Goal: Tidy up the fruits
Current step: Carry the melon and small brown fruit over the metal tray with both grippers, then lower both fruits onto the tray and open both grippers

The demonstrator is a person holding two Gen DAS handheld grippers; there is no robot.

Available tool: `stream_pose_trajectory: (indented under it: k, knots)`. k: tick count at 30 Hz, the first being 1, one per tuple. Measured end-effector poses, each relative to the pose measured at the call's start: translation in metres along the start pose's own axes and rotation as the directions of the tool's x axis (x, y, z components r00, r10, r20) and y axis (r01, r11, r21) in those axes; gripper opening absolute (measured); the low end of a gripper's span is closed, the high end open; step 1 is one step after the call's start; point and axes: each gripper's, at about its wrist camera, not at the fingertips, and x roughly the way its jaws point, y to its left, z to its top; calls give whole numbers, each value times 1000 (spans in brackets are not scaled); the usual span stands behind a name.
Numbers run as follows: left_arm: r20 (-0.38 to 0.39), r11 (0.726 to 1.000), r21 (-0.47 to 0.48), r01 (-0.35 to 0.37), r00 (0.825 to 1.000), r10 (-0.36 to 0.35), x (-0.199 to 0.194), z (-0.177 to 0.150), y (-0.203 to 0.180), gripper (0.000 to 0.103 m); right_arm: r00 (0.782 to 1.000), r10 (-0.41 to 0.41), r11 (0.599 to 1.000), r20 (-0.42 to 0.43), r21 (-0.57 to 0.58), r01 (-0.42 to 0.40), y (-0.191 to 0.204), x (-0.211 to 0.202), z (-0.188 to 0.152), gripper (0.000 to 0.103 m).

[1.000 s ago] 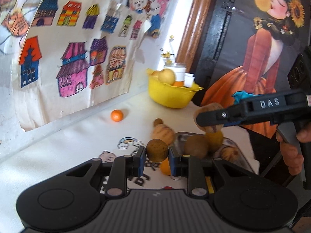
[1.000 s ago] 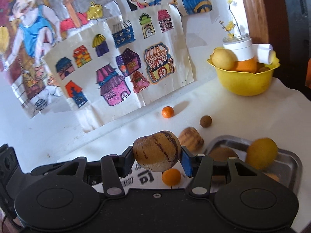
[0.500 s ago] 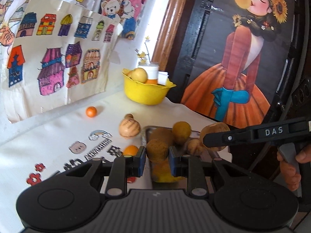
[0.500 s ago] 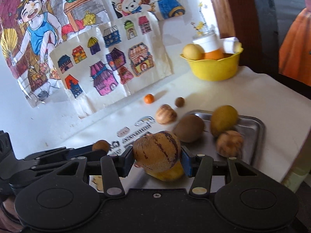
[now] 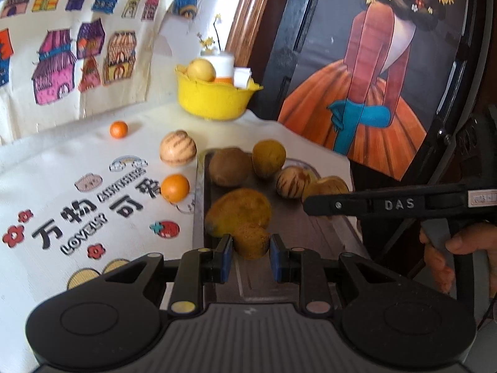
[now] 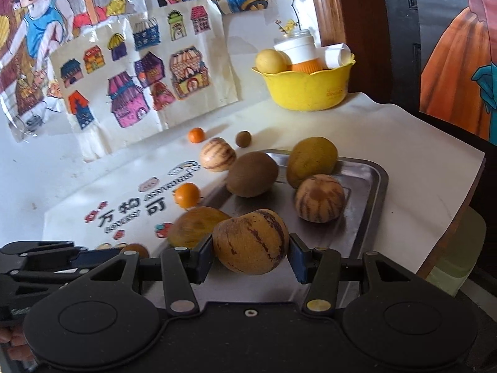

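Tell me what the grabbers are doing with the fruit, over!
Left gripper shut on small brown fruit, over tray. Right gripper shut on striped melon, also over tray. Mango close beside the left drop spot.

tray (image 6: pixel 377 180) crowded, right end perhaps free

The left gripper (image 5: pixel 251 256) holds a small brown fruit (image 5: pixel 251 241) between its jaws above the metal tray (image 5: pixel 310 236).
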Motion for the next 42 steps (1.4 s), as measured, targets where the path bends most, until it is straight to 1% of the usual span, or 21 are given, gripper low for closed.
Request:
stream_pose_trajectory:
  k: [15,31,42]
  knots:
    - [-55,1000,1,-15,998,15,27,-4,4,27,996,-91,995,21,-47,92,-14,34,-7,52]
    - [-69,1000,6,-14,998,14,37,-5,9,28,995,-98,994,17,-44,98,-17,44,-10,53]
    - [-90,1000,-25,-10,996,8,37,-6,14,28,995,-101,994,16,-39,102,-13,41,-11,55]
